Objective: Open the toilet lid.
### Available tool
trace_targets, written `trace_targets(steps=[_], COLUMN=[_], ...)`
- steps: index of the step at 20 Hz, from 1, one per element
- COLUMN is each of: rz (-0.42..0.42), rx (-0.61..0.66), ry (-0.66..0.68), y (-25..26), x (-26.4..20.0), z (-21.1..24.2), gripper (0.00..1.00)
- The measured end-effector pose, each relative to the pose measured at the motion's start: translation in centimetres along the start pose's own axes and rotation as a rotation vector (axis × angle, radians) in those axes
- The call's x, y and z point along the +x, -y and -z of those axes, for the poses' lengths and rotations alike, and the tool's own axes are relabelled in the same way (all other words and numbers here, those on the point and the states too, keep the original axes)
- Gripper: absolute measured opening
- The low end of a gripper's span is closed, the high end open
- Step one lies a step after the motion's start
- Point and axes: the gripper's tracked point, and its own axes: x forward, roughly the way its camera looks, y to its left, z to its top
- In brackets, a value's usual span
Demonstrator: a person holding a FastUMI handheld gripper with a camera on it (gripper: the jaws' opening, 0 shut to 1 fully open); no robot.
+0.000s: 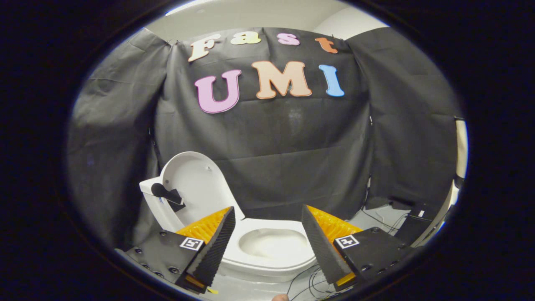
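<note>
A small white toilet (267, 255) stands on the floor just beyond my fingers. Its lid (193, 184) is raised upright and leans back against the tank at the left, and a black knob handle (165, 193) sticks out from the lid's face. The seat and the bowl (271, 243) lie uncovered, seen through the gap between my fingers. My gripper (267, 242) is open, with a wide gap and nothing between its fingers. It hovers a little above and in front of the bowl, apart from the lid.
Black cloth walls close the booth behind and on both sides of the toilet. Loose cables (307, 280) trail over the pale floor near my right finger. A dark box (420, 213) with wires sits on the floor at the far right.
</note>
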Motion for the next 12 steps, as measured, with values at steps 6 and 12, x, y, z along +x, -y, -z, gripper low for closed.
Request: trace_targets(steps=[6, 12], rz=[-0.007, -0.007], rx=[-0.011, 0.009], ry=[0.053, 0.044], y=[0.64, 0.76], x=[-0.44, -0.27], z=[-1.08, -0.97], gripper=[0.98, 0.98])
